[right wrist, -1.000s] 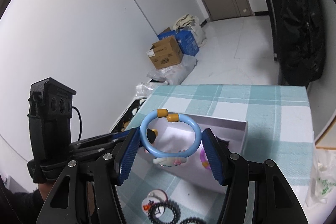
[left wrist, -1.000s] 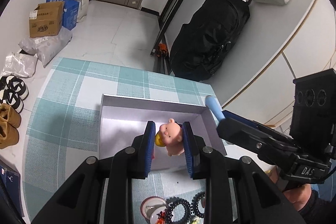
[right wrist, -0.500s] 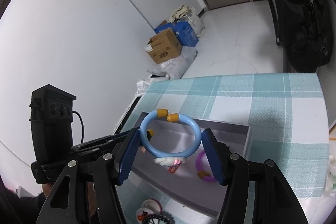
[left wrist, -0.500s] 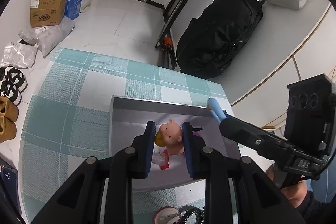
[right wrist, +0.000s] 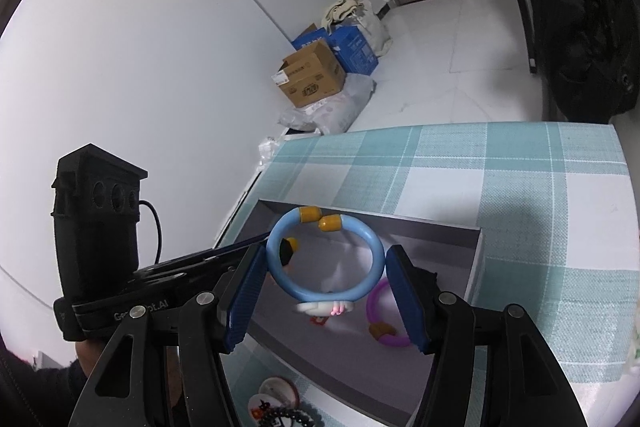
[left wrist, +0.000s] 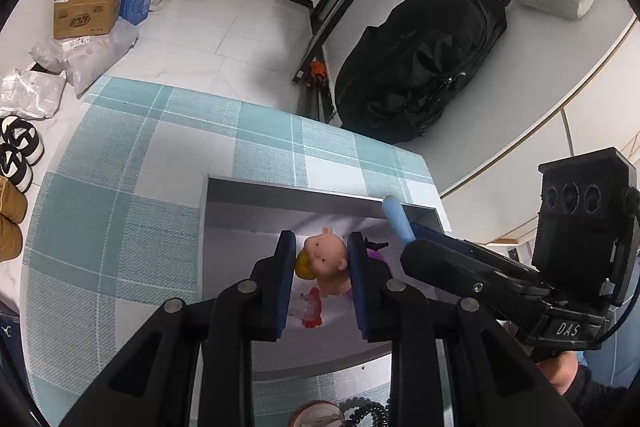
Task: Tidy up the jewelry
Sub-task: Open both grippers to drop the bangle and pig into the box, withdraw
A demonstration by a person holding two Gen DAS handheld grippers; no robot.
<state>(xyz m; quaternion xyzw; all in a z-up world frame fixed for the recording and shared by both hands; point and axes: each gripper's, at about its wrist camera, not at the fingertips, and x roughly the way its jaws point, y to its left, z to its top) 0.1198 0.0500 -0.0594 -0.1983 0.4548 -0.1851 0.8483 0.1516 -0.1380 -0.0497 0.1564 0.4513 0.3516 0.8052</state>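
My left gripper [left wrist: 320,279] is shut on a pink pig-figure bracelet [left wrist: 326,261] with a yellow bead, held over the open grey box [left wrist: 280,193]. My right gripper [right wrist: 326,287] is shut on a light blue bangle [right wrist: 372,247] with two yellow end caps and a white charm, also held over the box [right wrist: 476,267]. In the left wrist view the bangle's end [left wrist: 396,221] sticks out above the box's far right corner. A purple bangle [right wrist: 380,319] and a small red-and-clear trinket [left wrist: 310,309] lie on the box floor.
The box stands on a teal-and-white checked tablecloth [left wrist: 120,207]. A round tin [right wrist: 274,401] and black bead bracelets [left wrist: 366,413] lie in front of the box. A black bag [left wrist: 416,59], cardboard boxes [left wrist: 90,5] and shoes [left wrist: 18,151] are on the floor beyond.
Both grippers have moved forward over the box, each holding its piece. The tin and bead bracelets have slid toward the bottom edge of both views.
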